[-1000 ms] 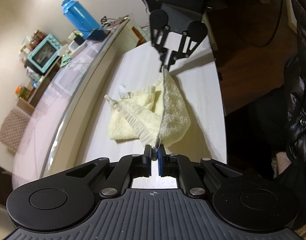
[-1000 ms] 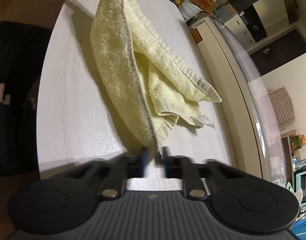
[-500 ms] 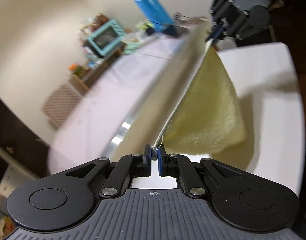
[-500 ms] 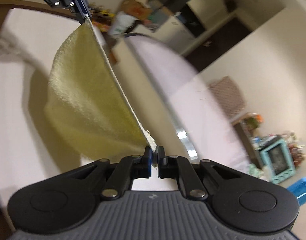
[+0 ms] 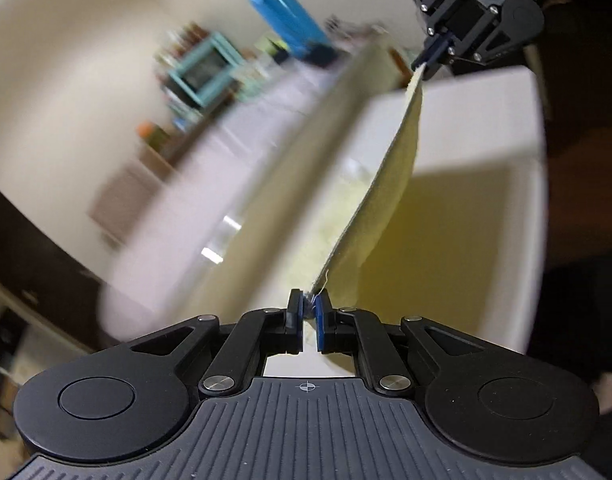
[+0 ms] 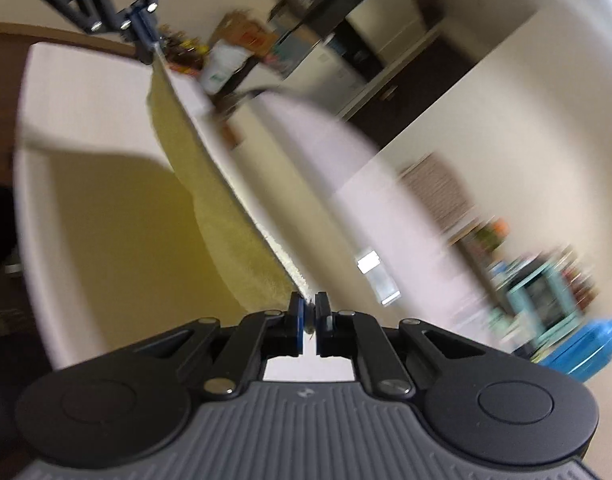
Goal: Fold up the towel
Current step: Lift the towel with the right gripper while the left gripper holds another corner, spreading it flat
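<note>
My left gripper [image 5: 310, 312] and right gripper [image 6: 310, 314] each pinch one corner of the yellow towel [image 5: 390, 200]. Its top edge stretches straight between them, and it hangs over the white table [image 5: 486, 120].

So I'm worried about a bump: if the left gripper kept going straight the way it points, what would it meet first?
Probably the yellow towel that the left gripper itself pinches; its stretched edge runs ahead toward the right gripper. Depth is unclear.
</note>
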### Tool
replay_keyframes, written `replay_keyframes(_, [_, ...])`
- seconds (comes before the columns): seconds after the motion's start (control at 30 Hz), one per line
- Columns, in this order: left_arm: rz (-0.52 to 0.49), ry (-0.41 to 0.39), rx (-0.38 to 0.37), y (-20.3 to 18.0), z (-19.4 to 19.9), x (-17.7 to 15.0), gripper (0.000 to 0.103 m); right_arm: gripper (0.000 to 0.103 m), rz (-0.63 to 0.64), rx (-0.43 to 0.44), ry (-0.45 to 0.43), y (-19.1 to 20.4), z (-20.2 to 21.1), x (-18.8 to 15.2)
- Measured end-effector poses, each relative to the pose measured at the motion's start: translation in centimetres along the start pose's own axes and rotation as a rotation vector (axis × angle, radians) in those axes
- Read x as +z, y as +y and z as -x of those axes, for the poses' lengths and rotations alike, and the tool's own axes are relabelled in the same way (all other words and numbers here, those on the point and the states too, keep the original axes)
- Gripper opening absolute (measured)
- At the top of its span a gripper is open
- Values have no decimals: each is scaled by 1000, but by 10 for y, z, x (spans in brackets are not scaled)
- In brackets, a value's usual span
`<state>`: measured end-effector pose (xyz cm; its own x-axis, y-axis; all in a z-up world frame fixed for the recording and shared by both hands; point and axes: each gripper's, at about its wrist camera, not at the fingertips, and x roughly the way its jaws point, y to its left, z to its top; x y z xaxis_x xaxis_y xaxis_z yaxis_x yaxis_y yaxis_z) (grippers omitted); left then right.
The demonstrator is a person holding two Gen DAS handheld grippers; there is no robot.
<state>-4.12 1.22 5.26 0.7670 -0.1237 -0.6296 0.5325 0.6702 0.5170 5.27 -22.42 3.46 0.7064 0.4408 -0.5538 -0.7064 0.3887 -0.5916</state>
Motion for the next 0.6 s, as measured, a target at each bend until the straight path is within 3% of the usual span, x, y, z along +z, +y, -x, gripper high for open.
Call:
replay_keyframes(0.27, [189,24,-121,-6,-3,-30,6,6,-148,195,85,10,6,-29])
replay_keyframes(0.6, [228,40,-197,-16,-16,-40,6,6,-190,280,104,16,19,-27])
